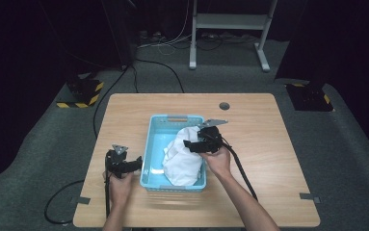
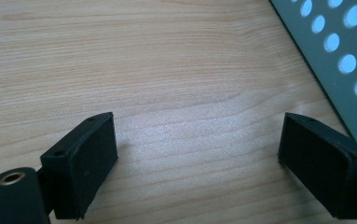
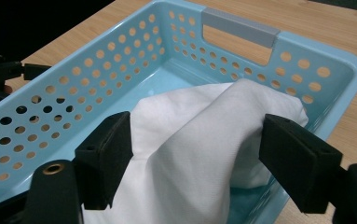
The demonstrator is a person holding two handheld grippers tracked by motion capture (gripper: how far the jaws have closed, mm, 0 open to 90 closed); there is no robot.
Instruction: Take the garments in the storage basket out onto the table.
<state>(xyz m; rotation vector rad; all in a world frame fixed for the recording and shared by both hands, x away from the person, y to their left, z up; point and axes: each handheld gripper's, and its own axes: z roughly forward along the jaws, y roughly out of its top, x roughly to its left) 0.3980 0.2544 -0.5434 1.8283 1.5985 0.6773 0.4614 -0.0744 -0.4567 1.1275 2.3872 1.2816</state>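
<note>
Table [image 1: 264,144]: basket [image 1: 154,144] w/ white cloth [image 1: 184,159]

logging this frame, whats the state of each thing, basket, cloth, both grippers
basket: upright on the table, holds the cloth
white cloth: crumpled, heaped inside the basket
right gripper: jaws astride a cloth fold, not yet pinching
left gripper: open, nothing between its jaws, over bare table beside the basket

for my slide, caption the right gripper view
Right gripper straddles a white cloth in the blue basket.
</note>
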